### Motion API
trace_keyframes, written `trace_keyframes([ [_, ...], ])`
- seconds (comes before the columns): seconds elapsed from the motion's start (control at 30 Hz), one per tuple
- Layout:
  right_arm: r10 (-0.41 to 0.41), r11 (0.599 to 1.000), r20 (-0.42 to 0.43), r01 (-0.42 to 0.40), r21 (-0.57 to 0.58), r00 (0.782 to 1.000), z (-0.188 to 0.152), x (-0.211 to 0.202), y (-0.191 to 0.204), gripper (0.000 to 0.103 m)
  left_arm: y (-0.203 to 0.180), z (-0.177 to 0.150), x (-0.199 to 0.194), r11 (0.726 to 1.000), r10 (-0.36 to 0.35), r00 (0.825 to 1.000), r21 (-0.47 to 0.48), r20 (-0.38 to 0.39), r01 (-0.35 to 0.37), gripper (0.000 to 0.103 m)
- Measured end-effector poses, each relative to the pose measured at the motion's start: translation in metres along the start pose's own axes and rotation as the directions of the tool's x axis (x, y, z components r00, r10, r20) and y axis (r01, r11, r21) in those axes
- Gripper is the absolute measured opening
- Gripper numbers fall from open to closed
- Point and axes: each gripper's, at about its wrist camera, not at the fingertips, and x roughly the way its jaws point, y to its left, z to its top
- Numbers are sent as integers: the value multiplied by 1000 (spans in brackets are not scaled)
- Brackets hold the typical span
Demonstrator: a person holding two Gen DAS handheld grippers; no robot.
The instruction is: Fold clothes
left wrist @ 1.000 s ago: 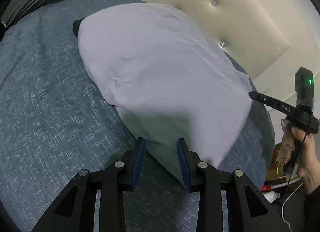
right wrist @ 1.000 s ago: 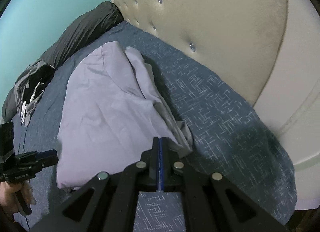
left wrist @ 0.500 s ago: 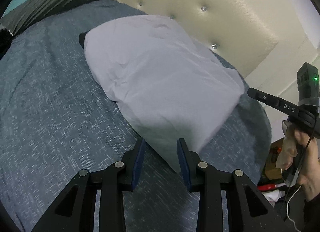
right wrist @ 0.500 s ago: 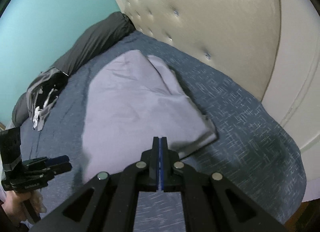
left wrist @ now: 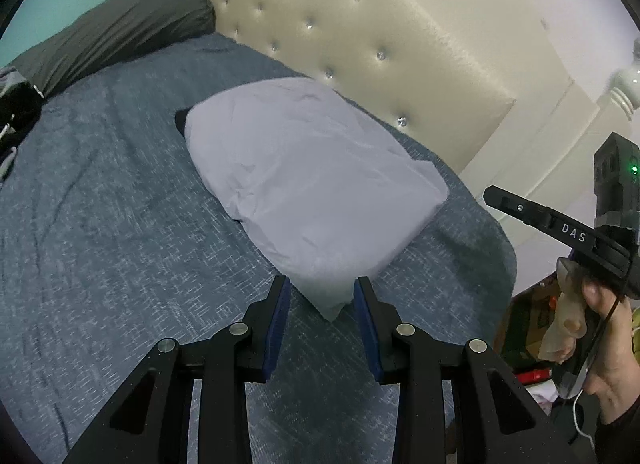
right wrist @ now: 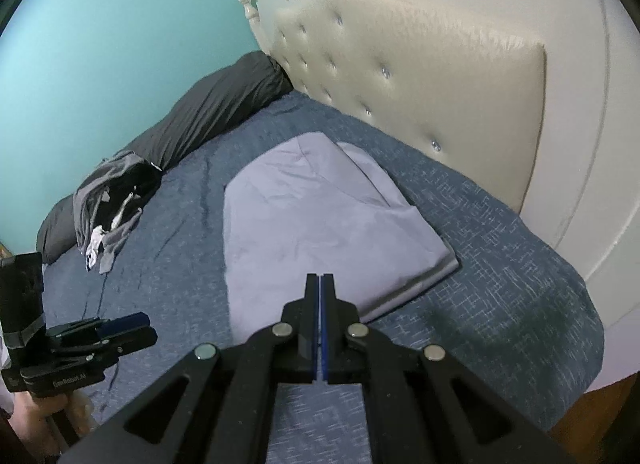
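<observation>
1. One folded lilac garment on the bed.
2. One blue bedspread.
3. One long dark pillow.
4. One heap of grey clothes.
5. One tufted cream headboard.
6. Two handheld grippers, left gripper and right gripper.

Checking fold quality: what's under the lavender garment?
The lavender garment lies on the blue bedspread. A dark patch pokes out at its far corner; what that is, and anything else beneath, is covered.
</observation>
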Motion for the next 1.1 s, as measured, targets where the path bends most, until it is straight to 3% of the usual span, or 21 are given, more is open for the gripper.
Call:
trace_keyframes([
  [0.67, -18, 999, 106, 22, -34, 994, -19, -88, 63, 1, -14, -12, -105, 999, 31, 993, 37, 110, -35, 38],
  [0.87, -18, 999, 121, 22, -27, 992, -26, -113, 83, 3, -16, -18, -137, 999, 23, 989, 44, 147, -30, 43],
  [0.93, -20, 999, 129, 23, -26, 992, -29, -122, 90, 5, -16, -20, -149, 999, 20, 987, 45, 160, -27, 45],
  [1.1, -21, 999, 147, 25, -24, 989, -37, -145, 109, 26, -12, -28, -175, 998, 21, 983, 47, 182, -30, 55],
])
